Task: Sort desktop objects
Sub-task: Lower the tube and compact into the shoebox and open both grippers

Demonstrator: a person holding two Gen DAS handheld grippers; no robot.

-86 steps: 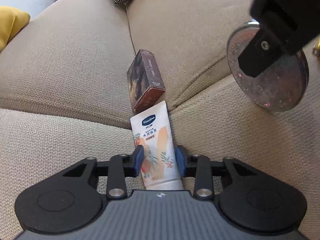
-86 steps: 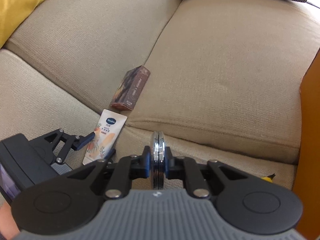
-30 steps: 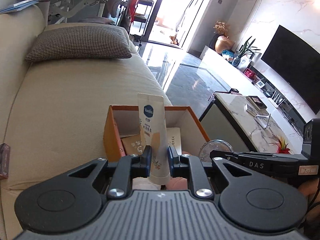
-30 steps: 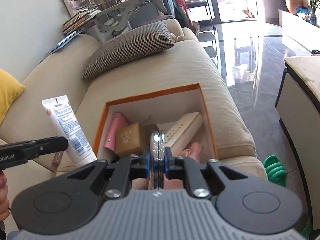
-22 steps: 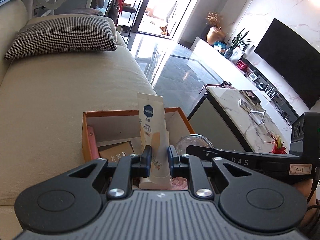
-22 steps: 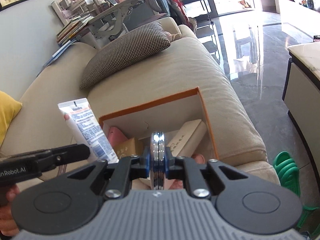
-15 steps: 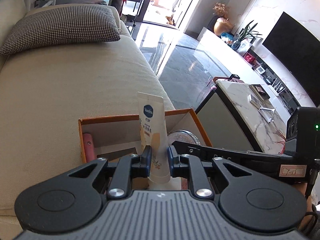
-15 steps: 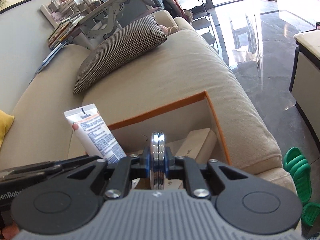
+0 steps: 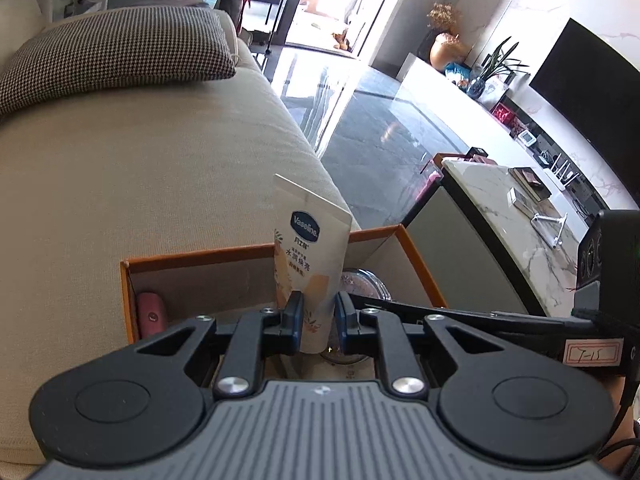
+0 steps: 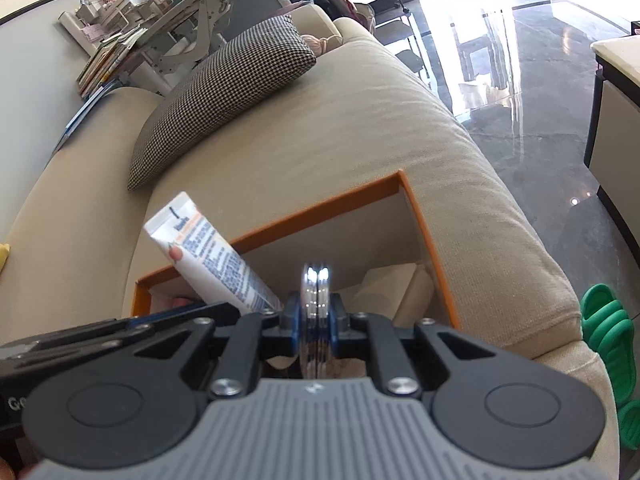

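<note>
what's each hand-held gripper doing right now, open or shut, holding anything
Left hand-held gripper: closed on the Vaseline tube, over the orange box.
Right hand-held gripper: closed on the round compact, held edge-on over the same box.

Each black claw (image 9: 316, 322) has blue pads, silver screws and a ribbed grey base.

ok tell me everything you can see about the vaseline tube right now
The Vaseline tube is a soft, cream-white squeeze tube with a blue oval logo, Chinese print and an orange floral pattern on the front; its back carries fine print. Its flat crimped end points up, tilted slightly. The left gripper is shut on its lower body, holding it over the open orange box on the sofa. Its cap end is hidden behind the gripper.
</note>
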